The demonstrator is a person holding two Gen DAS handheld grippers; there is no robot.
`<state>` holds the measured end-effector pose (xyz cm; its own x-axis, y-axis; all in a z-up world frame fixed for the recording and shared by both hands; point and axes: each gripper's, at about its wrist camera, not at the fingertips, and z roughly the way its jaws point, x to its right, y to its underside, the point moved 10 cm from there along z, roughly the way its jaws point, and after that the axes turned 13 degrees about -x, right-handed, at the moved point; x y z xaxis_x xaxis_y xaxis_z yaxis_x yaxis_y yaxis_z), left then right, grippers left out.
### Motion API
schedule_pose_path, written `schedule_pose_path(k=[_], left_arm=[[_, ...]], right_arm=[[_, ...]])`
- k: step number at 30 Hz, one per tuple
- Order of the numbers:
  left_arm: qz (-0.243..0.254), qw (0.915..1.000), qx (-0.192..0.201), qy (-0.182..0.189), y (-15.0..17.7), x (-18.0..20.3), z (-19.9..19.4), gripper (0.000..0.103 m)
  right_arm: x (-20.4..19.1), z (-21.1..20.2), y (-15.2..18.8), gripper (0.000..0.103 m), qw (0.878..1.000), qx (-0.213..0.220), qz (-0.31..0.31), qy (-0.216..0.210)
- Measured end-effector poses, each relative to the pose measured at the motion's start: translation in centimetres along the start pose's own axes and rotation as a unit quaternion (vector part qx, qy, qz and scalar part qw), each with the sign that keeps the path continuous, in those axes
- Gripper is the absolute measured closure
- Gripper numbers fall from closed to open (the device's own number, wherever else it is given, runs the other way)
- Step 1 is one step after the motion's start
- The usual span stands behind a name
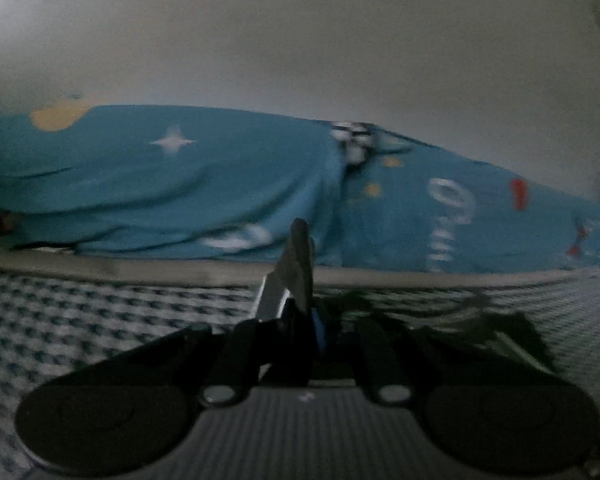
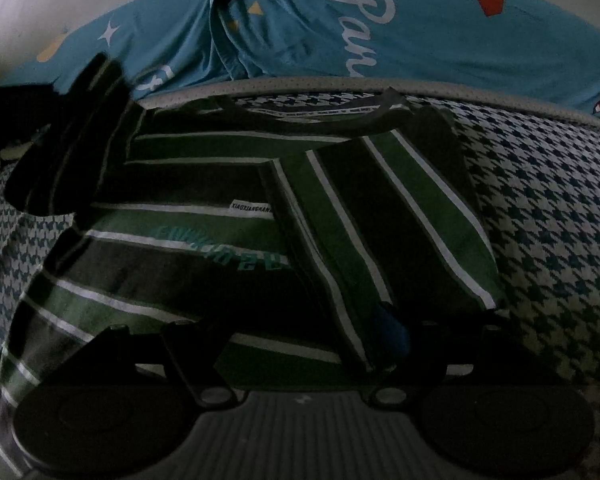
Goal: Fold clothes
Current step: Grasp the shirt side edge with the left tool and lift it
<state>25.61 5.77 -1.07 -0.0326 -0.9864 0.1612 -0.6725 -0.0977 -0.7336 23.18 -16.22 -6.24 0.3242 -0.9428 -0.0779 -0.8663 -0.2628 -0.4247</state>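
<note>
Your left gripper (image 1: 300,240) is clenched tight: both fingers (image 1: 296,264) pressed into one narrow blade in the left wrist view. I can't make out any cloth between them there; the frame is blurred. In the right wrist view something dark and striped hangs at upper left, over the shirt's left side; can't tell if it's a sleeve in that gripper's grip or the gripper itself.

Your right gripper (image 2: 311,340) has its jaws spread wide, low over the shirt. The fingertips are lost in shadow, apart from a blue pad (image 2: 393,330) showing beside the edge of the folded flap. Can't tell if that pad touches the cloth. Nothing is visibly pinched.

The shirt (image 2: 204,216) is green with dark bands and thin white stripes. It lies flat on the checked sheet (image 2: 547,216), collar (image 2: 311,114) towards the far edge of the bed. Its right side is folded inward, so the stripes on that flap run along the shirt's length and cross the chest stripes. A white label and teal lettering sit on the chest, just left of the flap.

Beyond the sheet's grey edge lies a blue pillow (image 2: 419,40) with stars, white script and a red shape. It also fills the middle of the left wrist view (image 1: 160,176), with a plain pale wall (image 1: 300,40) behind it.
</note>
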Motion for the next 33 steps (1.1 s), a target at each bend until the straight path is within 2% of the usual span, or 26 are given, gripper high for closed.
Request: schedule_pose_path(k=[5,7,8,9,14,18,20,24,33], left_arm=[[0.027,0.9968,-0.043,0.061,1.7,4.7,1.3,0.09],[0.028,0.9943,-0.063,0.08,2.8,5.7,1.9,0.072],[0.031,0.9943,-0.065,0.079,3.1,6.0,1.8,0.058],[0.033,0.9949,-0.06,0.074,3.1,6.1,1.6,0.051],[0.008,0.9959,-0.047,0.076,1.6,5.0,0.2,0.049],[-0.014,0.9976,-0.043,0.052,0.8,2.7,0.0,0.049],[-0.025,0.998,-0.05,0.029,0.8,1.3,0.4,0.049],[-0.046,0.9971,-0.061,0.008,1.1,-1.0,1.2,0.049],[-0.02,0.9959,-0.088,0.001,2.7,-1.3,2.1,0.049]], right_arm=[[-0.1,0.0,0.0,0.026,1.0,0.0,0.001,0.0],[-0.1,-0.1,0.0,0.026,1.0,0.0,0.001,0.0],[-0.1,-0.1,0.0,0.026,1.0,0.0,0.002,-0.001],[-0.1,-0.1,0.0,0.026,1.0,0.0,0.002,-0.002],[0.0,-0.1,0.0,0.026,1.0,0.0,0.003,-0.003],[0.0,-0.1,0.0,0.026,1.0,0.0,0.001,0.0],[0.0,-0.1,0.0,0.026,1.0,0.0,0.0,0.001],[0.0,-0.1,0.1,0.026,1.0,-0.001,-0.001,0.002],[-0.1,-0.1,0.1,0.026,1.0,-0.001,-0.004,0.005]])
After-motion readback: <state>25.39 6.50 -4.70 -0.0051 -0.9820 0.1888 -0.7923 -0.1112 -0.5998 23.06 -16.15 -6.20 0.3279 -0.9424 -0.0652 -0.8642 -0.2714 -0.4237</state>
